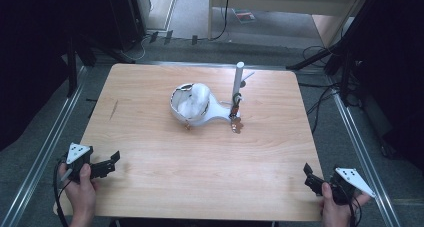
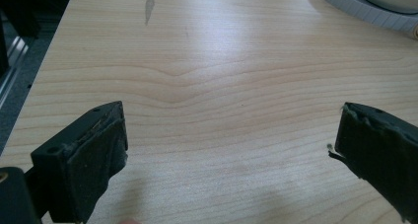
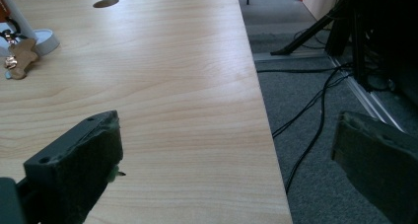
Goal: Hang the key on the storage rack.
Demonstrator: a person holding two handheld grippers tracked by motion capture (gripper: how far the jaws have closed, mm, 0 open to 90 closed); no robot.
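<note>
**Both hand-held grippers open, white stand untouched at centre frame**

In the high view the left hand-held gripper [image 1: 114,159] sits at the lower left of the frame and the right hand-held gripper [image 1: 308,173] at the lower right, each with its jaws spread wide and nothing between them. Both are well apart from the white stand [image 1: 200,109], which rests just above the middle of the frame on the wooden surface [image 1: 150,147].

The stand is a round dish [image 1: 191,105] with something soft and white heaped in it, joined by a flat neck to a small base that carries an upright post [image 1: 238,82]. A small brown charm [image 1: 236,125] lies on the surface at the foot of the post; it also shows at the upper left of the right gripper view [image 3: 18,58].

The stand looks like rigid moulded plastic: probably light, stiff and smooth, so it may slide or tip if pushed high up. The post is the narrowest part for jaws to close on; low, near the base, seems steadiest. The charm looks tiny and flat, best pinched by its edges.
</note>
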